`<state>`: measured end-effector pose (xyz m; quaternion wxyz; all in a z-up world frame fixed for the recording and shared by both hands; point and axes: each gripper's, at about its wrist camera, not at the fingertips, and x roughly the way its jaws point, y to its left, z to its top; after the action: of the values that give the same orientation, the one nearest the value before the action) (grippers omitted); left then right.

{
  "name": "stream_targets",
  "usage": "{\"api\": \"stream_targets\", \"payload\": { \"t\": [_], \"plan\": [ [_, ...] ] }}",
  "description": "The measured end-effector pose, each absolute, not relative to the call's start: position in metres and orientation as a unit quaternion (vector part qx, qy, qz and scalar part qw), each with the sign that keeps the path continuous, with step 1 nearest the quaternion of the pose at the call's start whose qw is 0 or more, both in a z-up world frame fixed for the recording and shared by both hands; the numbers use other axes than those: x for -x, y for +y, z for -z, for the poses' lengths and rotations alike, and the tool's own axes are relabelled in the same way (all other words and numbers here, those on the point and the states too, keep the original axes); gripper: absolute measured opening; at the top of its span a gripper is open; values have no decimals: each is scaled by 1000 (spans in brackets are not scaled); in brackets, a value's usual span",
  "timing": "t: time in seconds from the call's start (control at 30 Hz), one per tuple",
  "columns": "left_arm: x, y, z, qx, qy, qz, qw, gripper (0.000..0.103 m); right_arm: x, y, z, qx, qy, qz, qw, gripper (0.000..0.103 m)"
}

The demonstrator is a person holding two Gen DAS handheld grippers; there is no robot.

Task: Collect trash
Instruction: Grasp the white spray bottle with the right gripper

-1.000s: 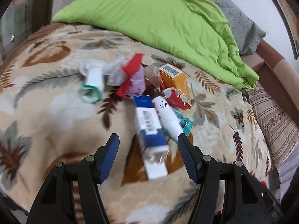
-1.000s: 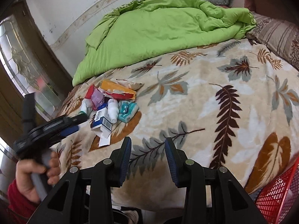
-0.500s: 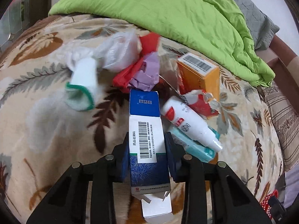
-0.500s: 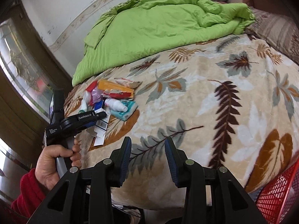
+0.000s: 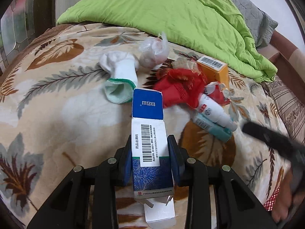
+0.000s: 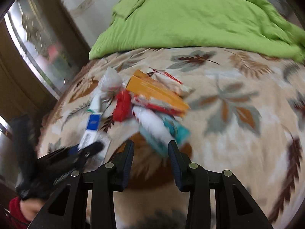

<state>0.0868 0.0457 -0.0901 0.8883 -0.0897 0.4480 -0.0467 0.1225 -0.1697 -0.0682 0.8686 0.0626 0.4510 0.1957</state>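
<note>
My left gripper [image 5: 150, 140] is shut on a blue and white carton [image 5: 147, 105] with a barcode, its pads pressing both long sides. Behind the carton on the leaf-print blanket [image 5: 57, 114] lies a pile: a white sock with a green cuff [image 5: 120, 76], a clear plastic bag [image 5: 152, 51], a red wrapper [image 5: 181, 87], an orange box [image 5: 215, 68], a white bottle [image 5: 215, 112] and a teal pack [image 5: 213, 127]. My right gripper [image 6: 151, 144] stands open just short of the white bottle [image 6: 152, 122] and teal pack [image 6: 179, 131], with nothing between its fingers.
A crumpled green quilt [image 5: 181, 19] covers the far half of the bed, with a grey pillow [image 5: 261, 19] behind it and a striped pillow [image 5: 291, 106] at the right. A red mesh basket [image 5: 270, 200] shows low at the right edge. A glass door [image 6: 38, 47] stands to the left.
My left gripper went from open around the carton to shut on it. The right gripper swung left across the bed, up to the pile.
</note>
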Motion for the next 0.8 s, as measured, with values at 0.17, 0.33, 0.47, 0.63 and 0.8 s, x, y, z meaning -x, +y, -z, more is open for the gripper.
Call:
{"api": "stream_targets", "payload": {
  "t": [0.17, 0.33, 0.47, 0.63, 0.8],
  "plan": [
    [-88, 50, 92, 80, 449, 49, 889, 32, -167, -149, 85, -27, 465, -208, 860, 40],
    [-94, 51, 95, 80, 451, 54, 887, 33, -181, -133, 96, -14, 477, -222, 850, 41],
    [-101, 49, 99, 83, 463, 56, 881, 33, -178, -121, 99, 10, 472, -217, 855, 41],
    [-102, 48, 100, 83, 462, 51, 881, 33, -175, -111, 103, 39, 465, -207, 860, 42],
    [-102, 45, 102, 78, 462, 46, 882, 34, -174, -110, 105, 44, 458, -205, 864, 40]
  ]
}}
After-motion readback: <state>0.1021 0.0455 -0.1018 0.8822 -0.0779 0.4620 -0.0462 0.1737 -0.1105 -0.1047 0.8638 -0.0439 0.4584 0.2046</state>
